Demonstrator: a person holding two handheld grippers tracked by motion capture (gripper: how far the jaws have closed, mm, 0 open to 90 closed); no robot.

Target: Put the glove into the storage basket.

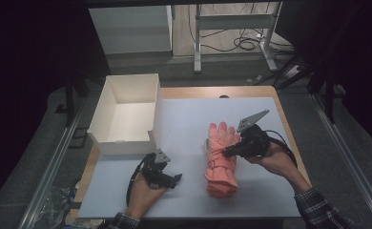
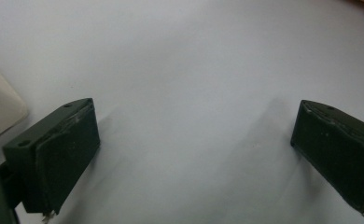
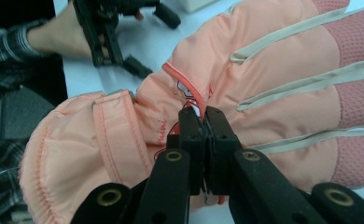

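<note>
On the right half of the white sheet that covers the tabletop, nearer the front edge than the back, lies a salmon-pink padded glove. Its fingers point toward the far edge and its gathered cuff toward the person. Pale strips run along the backs of the fingers, the fingertips are a darker knitted pink, and a strap crosses the wrist.

The right gripper comes at the glove from the right side. In the right gripper view its two black jaws are pressed together on a fold of the glove's fabric at the back of the hand, just above the wrist strap, where a red trim line and a small logo show. The right hand grips the tool, with a plaid cuff at the wrist.

The left gripper rests near the front edge of the sheet, left of the glove and apart from it. Its jaws stand wide apart over bare sheet, holding nothing. The left hand grips it from below.

A white open box sits at the left edge of the tabletop toward the back, just beyond the left gripper.
</note>
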